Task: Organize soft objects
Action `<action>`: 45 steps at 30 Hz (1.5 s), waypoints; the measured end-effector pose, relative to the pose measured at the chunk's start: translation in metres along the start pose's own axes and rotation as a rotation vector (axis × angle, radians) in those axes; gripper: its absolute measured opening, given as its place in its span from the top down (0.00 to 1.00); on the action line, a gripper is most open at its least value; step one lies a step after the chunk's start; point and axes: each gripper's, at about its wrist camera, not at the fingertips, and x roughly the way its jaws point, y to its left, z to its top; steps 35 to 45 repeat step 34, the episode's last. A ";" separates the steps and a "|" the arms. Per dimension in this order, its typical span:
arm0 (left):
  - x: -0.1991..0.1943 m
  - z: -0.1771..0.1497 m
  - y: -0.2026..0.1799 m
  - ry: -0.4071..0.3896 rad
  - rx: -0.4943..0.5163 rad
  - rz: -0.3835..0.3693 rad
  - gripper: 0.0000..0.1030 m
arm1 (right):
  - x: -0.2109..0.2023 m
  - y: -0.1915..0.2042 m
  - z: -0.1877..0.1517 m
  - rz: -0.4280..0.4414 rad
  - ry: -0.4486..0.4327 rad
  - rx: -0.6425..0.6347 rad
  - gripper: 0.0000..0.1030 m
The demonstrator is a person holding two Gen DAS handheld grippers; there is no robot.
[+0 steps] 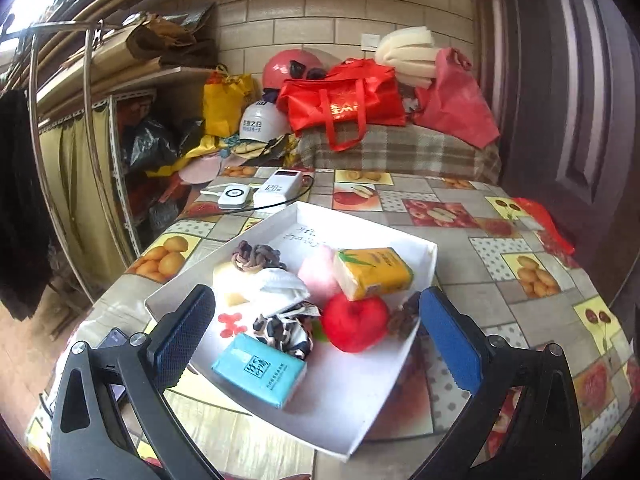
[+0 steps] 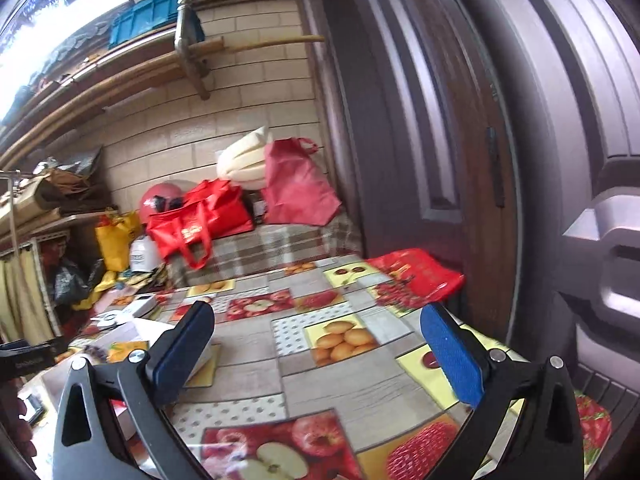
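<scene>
Several soft items filled the shallow white cardboard tray (image 1: pixel 424 248) at frame centre: a teal tissue pack (image 1: pixel 260 370) and a red yarn ball (image 1: pixel 354 322); the left gripper (image 1: pixel 316 340) and right gripper (image 2: pixel 318 354) both gaped empty.

black angular tongs (image 1: pixel 316 330) with silver screws and blue textured pads (image 1: pixel 454 340), both hands alike (image 2: pixel 318 354)

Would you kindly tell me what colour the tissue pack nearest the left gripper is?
Teal tissue pack; left wrist view.
</scene>
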 end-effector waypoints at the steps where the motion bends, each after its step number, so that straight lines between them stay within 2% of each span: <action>1: -0.007 -0.002 -0.006 -0.012 0.021 0.003 0.00 | -0.001 -0.001 -0.001 0.026 0.003 0.007 0.00; 4: -0.031 -0.009 -0.023 -0.057 0.089 -0.002 0.00 | -0.003 -0.007 -0.006 0.089 0.021 0.048 0.00; 7: -0.043 -0.014 -0.035 -0.055 0.107 -0.056 0.00 | -0.004 -0.013 -0.012 0.110 0.065 0.063 0.00; 9: -0.042 -0.019 -0.041 -0.036 0.120 -0.061 0.00 | -0.007 -0.015 -0.016 0.088 0.078 0.058 0.00; 11: -0.036 -0.024 -0.046 -0.004 0.130 -0.029 0.00 | -0.007 -0.020 -0.019 0.059 0.095 0.058 0.00; 16: -0.022 -0.033 -0.042 0.093 0.078 -0.009 0.00 | -0.010 -0.035 -0.026 0.012 0.161 0.087 0.00; 19: -0.019 -0.036 -0.036 0.114 0.043 0.025 0.00 | -0.012 -0.045 -0.029 0.007 0.175 0.116 0.00; 22: -0.019 -0.037 -0.033 0.119 0.031 0.022 0.00 | -0.011 -0.049 -0.031 0.005 0.184 0.125 0.00; 28: -0.017 -0.042 -0.044 0.144 0.076 -0.049 0.00 | -0.012 -0.056 -0.032 -0.017 0.185 0.139 0.00; 34: -0.009 -0.045 -0.059 0.166 0.125 -0.164 0.00 | -0.005 -0.076 -0.034 -0.108 0.227 0.185 0.00; 45: -0.009 -0.045 -0.059 0.166 0.125 -0.164 0.00 | -0.005 -0.076 -0.034 -0.108 0.227 0.185 0.00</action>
